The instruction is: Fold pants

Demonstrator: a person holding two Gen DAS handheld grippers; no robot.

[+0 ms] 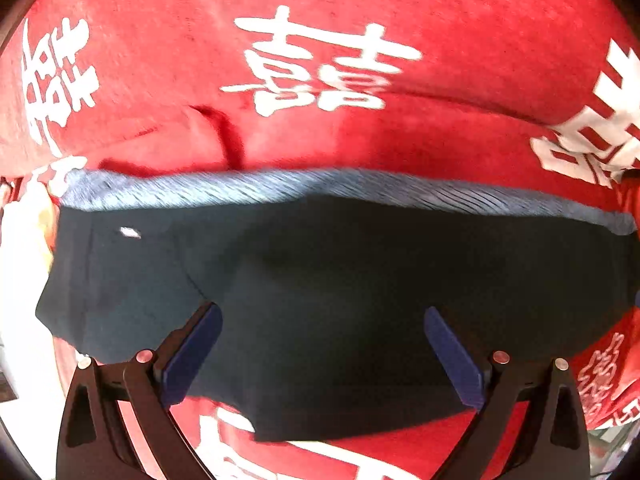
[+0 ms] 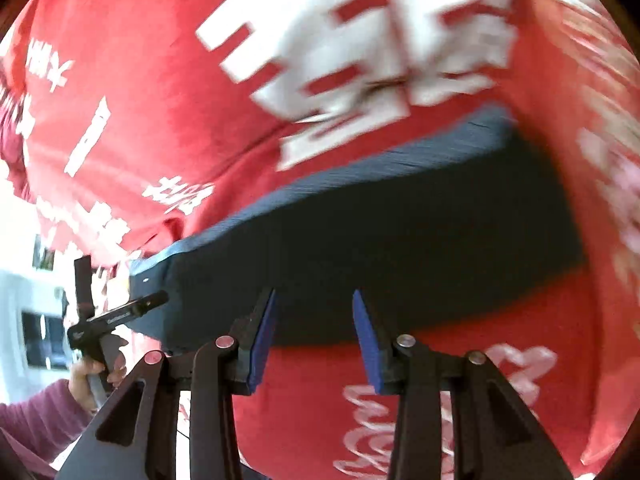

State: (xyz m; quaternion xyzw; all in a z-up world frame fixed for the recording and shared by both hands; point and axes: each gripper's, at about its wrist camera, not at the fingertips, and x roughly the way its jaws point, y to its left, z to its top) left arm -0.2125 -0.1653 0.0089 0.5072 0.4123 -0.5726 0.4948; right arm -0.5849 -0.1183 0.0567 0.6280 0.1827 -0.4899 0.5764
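Observation:
The dark navy pants (image 1: 320, 288) lie folded in a flat band across a red cloth, with a lighter blue ribbed waistband (image 1: 280, 188) along the far edge. My left gripper (image 1: 320, 312) is open and empty, hovering over the near part of the pants. In the right wrist view the same pants (image 2: 400, 232) lie slanted, the waistband (image 2: 360, 168) on the far side. My right gripper (image 2: 314, 300) is open and empty at the pants' near edge. The left gripper (image 2: 120, 312) shows at the pants' left end, held by a hand.
A red cloth with large white characters (image 1: 328, 64) covers the whole surface, wrinkled behind the pants (image 2: 160, 100). A person's hand and mauve sleeve (image 2: 48, 400) are at the left. A bright white area (image 1: 20, 280) lies past the cloth's left edge.

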